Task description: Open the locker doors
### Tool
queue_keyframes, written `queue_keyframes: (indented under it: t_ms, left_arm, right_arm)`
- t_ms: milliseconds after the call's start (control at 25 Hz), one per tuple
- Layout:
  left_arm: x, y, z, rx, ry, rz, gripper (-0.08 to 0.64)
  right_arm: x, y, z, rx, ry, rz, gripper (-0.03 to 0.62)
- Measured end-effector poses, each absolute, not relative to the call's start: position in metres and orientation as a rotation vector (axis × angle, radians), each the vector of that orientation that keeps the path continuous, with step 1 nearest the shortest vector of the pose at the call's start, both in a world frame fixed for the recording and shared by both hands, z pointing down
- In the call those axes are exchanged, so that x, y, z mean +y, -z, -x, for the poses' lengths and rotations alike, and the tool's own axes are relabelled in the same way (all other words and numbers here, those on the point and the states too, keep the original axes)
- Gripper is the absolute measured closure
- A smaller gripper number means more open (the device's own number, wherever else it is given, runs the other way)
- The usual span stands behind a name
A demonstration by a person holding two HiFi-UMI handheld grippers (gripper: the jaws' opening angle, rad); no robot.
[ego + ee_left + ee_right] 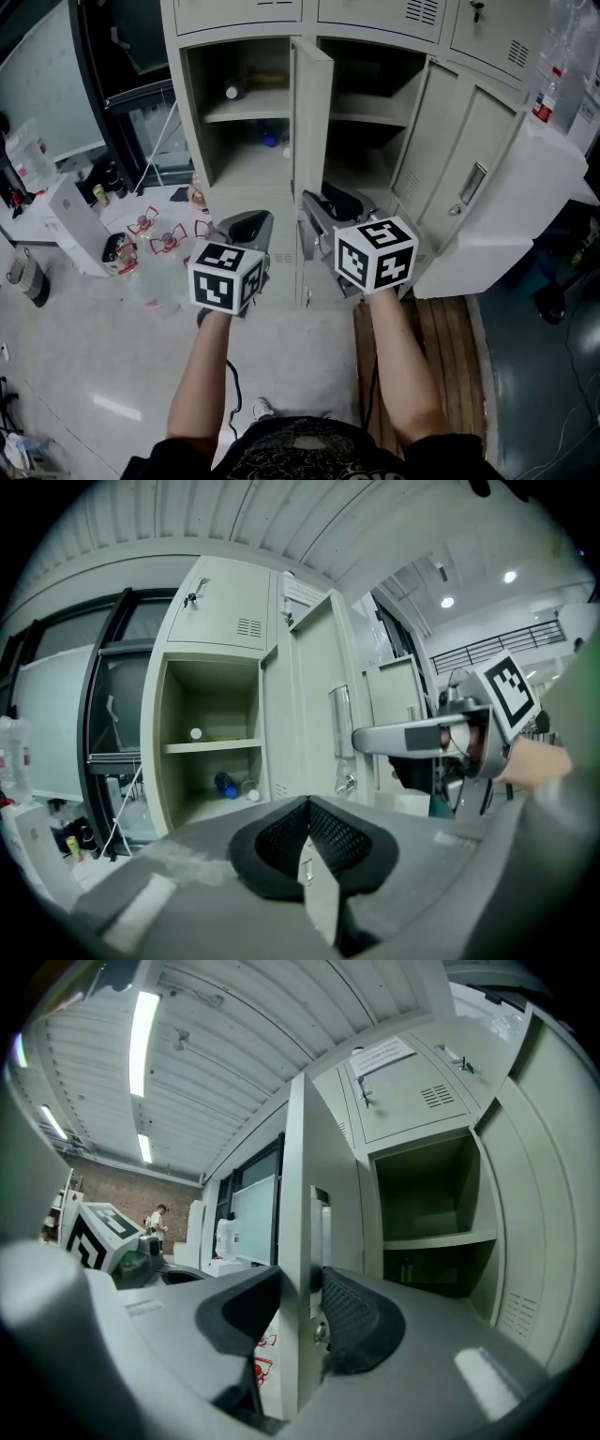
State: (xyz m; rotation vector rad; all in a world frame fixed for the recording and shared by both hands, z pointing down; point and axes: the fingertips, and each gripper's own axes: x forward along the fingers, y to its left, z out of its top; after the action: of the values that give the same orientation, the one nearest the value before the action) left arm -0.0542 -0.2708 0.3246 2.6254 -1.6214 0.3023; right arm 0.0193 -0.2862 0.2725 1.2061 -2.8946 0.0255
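Grey lockers (469, 122), right gripper (302, 1299) outstretched, clamping door (298, 1176)

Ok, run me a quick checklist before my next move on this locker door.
1. Right gripper clamped on the middle door edge: ok.
2. Left gripper shut, nothing between its jaws: ok.
3. Left gripper apart from that door: ok.
4. Left compartment open: ok.
5. Upper doors open: not ok, they are closed.
6. Door's swing path free: cannot tell.
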Motion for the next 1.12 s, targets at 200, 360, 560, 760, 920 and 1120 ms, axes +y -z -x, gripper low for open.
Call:
queue_keyframes:
  t_ms: [200, 360, 560, 760, 920, 1120]
  left_arm:
    - [-0.272, -0.322, 0.041, -1.59, -0.297, -2.653, 0.558]
    - [-0.27, -0.322, 0.036, -1.573, -0.3, -2.664, 0.558]
    - [-0.265, -0.323, 0.033, -1.562, -0.307, -2.67, 0.557]
    - [-0.259, -0.325, 0.033, -1.569, -0.315, -2.663, 0.558]
    - [-0.254, -0.327, 0.034, -1.585, -0.325, -2.65, 0.558]
    - [-0.249, -0.331, 0.034, -1.615, -0.338, -2.627, 0.557]
  right_arm:
    - [-0.29, -0.273, -0.038, -2.864, -0.028, -1.263, 0.469]
    - [-0.292, -0.273, -0.05, -2.836, -0.036, -1.324, 0.48]
    - [-0.29, -0.276, -0.058, -2.809, -0.038, -1.361, 0.488]
    - [-0.282, -0.277, -0.06, -2.803, -0.026, -1.372, 0.488]
    - [-0.273, -0.279, -0.061, -2.805, -0.024, -1.367, 0.488]
    - [-0.262, -0.286, -0.061, -2.817, -0.029, -1.332, 0.488]
